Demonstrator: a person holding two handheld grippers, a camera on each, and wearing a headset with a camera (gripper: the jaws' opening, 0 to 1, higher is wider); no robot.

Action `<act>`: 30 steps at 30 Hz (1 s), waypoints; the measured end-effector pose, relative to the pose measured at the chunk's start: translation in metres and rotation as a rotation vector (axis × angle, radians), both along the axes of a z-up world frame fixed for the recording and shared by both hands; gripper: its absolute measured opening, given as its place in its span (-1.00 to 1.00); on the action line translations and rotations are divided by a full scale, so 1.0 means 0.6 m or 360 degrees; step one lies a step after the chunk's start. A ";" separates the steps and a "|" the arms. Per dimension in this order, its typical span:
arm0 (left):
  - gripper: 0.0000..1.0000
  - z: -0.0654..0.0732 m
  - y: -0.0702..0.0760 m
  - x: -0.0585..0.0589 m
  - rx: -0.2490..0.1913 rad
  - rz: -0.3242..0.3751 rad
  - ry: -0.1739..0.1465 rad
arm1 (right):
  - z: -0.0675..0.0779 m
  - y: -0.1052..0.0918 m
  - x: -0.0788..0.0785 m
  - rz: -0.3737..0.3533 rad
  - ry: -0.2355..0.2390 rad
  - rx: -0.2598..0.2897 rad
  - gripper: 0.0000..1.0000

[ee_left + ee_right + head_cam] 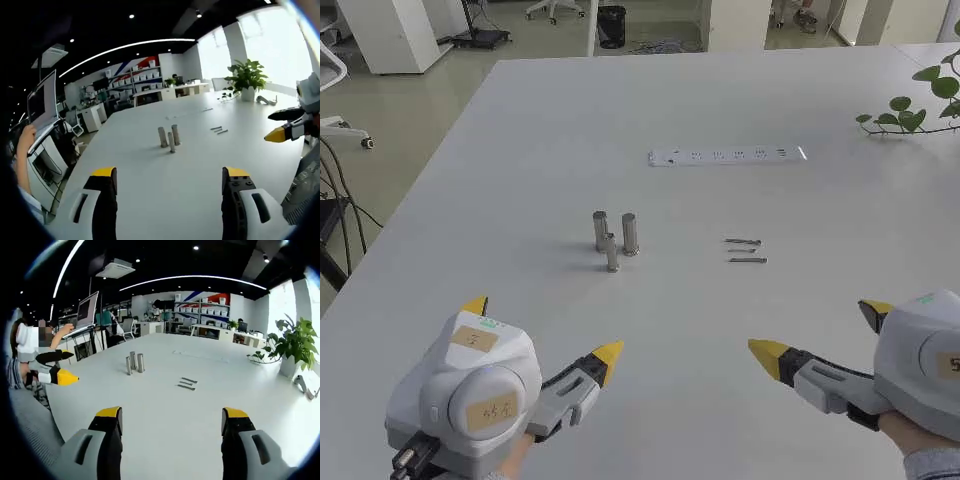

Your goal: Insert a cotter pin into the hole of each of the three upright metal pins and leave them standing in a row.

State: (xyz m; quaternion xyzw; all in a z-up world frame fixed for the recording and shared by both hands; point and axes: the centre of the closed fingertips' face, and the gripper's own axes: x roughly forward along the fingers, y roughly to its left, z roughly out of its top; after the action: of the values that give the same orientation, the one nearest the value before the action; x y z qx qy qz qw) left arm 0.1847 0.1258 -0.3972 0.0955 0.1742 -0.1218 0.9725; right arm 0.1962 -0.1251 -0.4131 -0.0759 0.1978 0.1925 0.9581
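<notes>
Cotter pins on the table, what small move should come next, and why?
Probably move the right gripper forward to the nearest of the cotter pins. Its jaws are open and empty, and all three lie loose on the table, on that gripper's side of the upright metal pins.

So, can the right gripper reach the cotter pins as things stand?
Probably yes: the right gripper is open, bare table lies between it and the cotter pins, and the metal pins stand aside.

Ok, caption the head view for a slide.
Left claw and right claw open before three upright pins and three cotter pins.
</notes>
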 end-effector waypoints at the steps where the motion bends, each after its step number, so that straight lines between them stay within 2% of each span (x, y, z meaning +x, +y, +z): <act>1: 0.59 0.000 0.000 0.000 -0.0001 0.0001 0.0001 | 0.000 0.000 0.000 0.0000 0.0002 0.0001 0.59; 22: 0.59 -0.001 -0.002 0.000 0.0000 -0.0007 0.0005 | -0.002 0.000 0.000 0.0001 0.0013 0.0000 0.58; 27: 0.59 -0.003 -0.006 -0.001 -0.0029 -0.0014 0.0019 | -0.001 0.001 0.000 0.0003 0.0013 0.0013 0.58; 30: 0.59 -0.002 -0.005 -0.001 -0.0013 -0.0017 0.0013 | 0.000 0.002 0.000 0.0010 0.0008 0.0006 0.58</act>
State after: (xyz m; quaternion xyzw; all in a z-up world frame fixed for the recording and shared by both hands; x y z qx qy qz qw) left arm 0.1842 0.1228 -0.3986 0.0918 0.1773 -0.1280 0.9715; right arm 0.1963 -0.1238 -0.4133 -0.0744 0.1996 0.1962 0.9572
